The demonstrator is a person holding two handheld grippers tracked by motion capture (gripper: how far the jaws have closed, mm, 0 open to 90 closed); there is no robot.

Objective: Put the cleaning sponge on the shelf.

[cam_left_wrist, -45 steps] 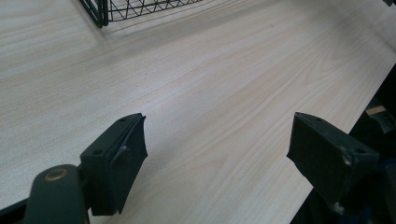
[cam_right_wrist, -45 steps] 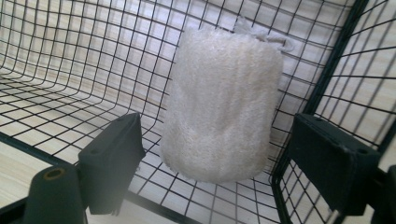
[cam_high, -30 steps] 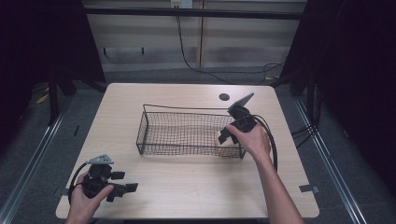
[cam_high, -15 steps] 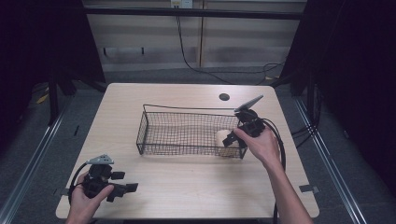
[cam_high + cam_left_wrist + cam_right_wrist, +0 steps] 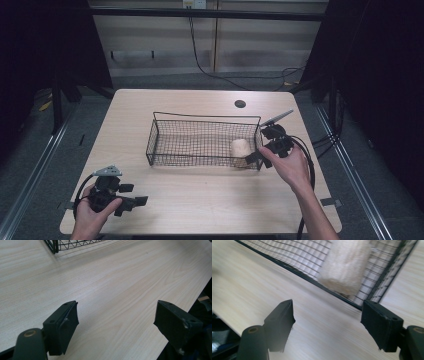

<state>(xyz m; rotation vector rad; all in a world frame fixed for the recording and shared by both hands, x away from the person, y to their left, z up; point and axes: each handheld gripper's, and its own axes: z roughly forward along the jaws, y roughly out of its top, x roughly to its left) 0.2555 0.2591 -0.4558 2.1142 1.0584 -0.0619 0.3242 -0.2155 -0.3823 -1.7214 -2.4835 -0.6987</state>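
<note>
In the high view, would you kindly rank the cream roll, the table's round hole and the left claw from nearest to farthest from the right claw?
1. Cream roll, just left of the right claw, inside the basket.
2. Round hole, toward the table's far edge.
3. Left claw, near-left corner.

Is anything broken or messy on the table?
Nothing stands out. The wire basket sits upright and square on the table, and the pale roll lies tidily inside its right end. Nothing looks spilled or damaged.

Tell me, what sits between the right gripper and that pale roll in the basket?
In the right gripper view, bare table and the basket's wire wall separate the right gripper from the roll.
</note>
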